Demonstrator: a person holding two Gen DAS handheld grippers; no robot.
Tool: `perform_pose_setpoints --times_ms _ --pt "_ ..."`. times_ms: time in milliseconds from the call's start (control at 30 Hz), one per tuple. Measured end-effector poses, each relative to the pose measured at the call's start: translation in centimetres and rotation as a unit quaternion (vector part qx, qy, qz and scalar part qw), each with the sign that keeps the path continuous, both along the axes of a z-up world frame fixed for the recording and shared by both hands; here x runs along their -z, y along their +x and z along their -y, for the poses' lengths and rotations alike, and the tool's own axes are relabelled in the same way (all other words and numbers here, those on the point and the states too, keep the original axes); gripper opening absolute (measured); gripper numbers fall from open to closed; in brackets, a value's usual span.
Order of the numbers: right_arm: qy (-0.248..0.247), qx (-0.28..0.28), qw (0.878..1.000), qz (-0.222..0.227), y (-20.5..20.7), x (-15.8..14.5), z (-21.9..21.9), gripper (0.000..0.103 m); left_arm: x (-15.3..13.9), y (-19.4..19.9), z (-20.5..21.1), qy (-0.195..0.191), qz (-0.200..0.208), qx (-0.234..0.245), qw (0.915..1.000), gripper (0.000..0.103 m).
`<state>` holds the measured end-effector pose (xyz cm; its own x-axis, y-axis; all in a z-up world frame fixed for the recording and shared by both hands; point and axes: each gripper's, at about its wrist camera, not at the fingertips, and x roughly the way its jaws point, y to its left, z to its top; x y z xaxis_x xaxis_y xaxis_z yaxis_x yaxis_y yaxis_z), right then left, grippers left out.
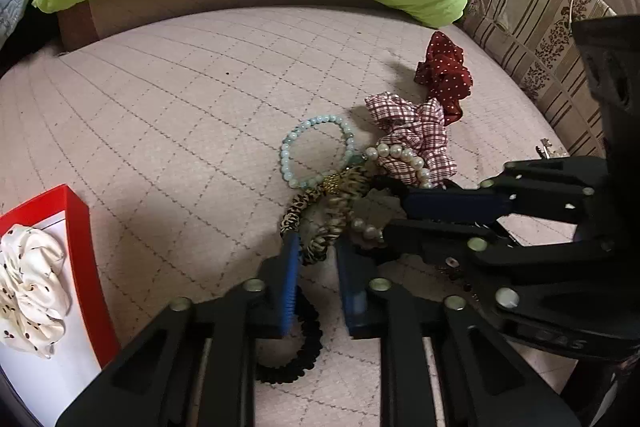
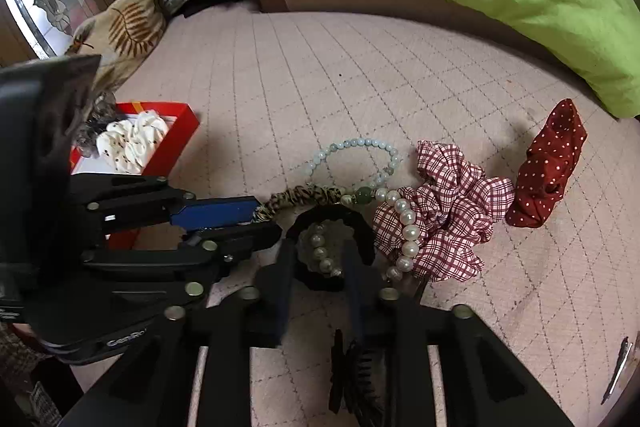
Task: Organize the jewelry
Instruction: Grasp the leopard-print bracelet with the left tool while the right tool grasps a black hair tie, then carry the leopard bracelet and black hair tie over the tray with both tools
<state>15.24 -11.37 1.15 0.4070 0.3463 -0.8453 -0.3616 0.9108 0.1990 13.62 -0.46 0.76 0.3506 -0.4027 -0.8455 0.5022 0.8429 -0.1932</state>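
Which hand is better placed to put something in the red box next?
Left. The left gripper is shut on the leopard scrunchie, and the red box lies on its side. The right gripper, closed on the pearl clip, is farther from the box.

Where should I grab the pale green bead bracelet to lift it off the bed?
Take the bead bracelet at its far arc, coming down from above. That part of the loop lies flat and alone on the quilt; its near end is tangled with the leopard hair tie and pearl bracelet, so gripping there would probably drag them along.
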Motion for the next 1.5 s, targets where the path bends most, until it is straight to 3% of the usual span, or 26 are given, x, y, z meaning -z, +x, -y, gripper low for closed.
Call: perform_pose_setpoints --times_ms 333,400,467,600,733,800,933,1000,1233,1267,1333,1367,1500 --pt "-0.022 0.014 1.000 -0.008 0.7 0.6 -0.2 0.014 -1.1 -0.4 -0.1 -0.005 0.008 -0.014 0.9999 0.007" --pt "-0.024 0.016 0.999 -0.013 0.9 0.9 -0.3 0.001 -1.5 -0.6 -0.4 -0.009 0.010 -0.017 0.9998 0.007" --pt "-0.020 0.021 0.999 -0.015 1.0 0.9 -0.3 0.001 -2.1 -0.9 -0.8 -0.016 0.013 -0.020 0.9996 0.007" --pt "0.002 0.031 1.000 -0.001 0.0 -0.7 0.4 0.001 -4.0 -2.0 -1.9 -0.031 0.024 -0.027 0.9989 0.006" --pt "-0.006 0.033 0.999 0.031 -1.1 -2.5 0.7 0.001 -6.2 -3.6 -4.1 -0.053 0.036 -0.041 0.9971 0.007" --pt "-0.014 0.039 0.998 0.037 -1.3 -2.8 0.6 0.004 -7.0 -4.2 -5.4 -0.064 0.038 -0.052 0.9959 0.007" --pt "0.023 0.033 0.999 0.002 -1.4 -2.6 -0.4 0.017 -7.8 -5.8 -8.8 -0.079 0.045 -0.083 0.9924 0.007" --pt "0.033 0.014 0.999 -0.010 -1.7 -2.5 -1.9 0.035 -7.9 -6.3 -10.3 -0.080 0.047 -0.097 0.9909 0.007" --pt "-0.007 0.007 0.999 -0.036 -0.8 1.1 -7.0 0.036 -7.4 -7.7 -15.1 -0.092 0.048 -0.138 0.9850 0.007" --pt "-0.019 0.011 0.999 -0.035 -0.8 1.5 -7.3 0.036 -7.3 -7.8 -15.8 -0.094 0.046 -0.141 0.9844 0.007" --pt "-0.034 0.019 0.999 -0.023 -0.7 1.6 -7.8 0.025 -7.0 -8.1 -17.3 -0.099 0.045 -0.153 0.9823 0.007" --pt "-0.042 0.022 0.999 -0.018 -0.7 1.5 -8.0 0.010 -7.0 -8.2 -17.9 -0.101 0.044 -0.156 0.9816 0.007" --pt "-0.033 0.031 0.999 -0.013 -0.7 0.1 -8.0 0.008 -6.3 -8.5 -20.7 -0.108 0.042 -0.184 0.9760 0.007"
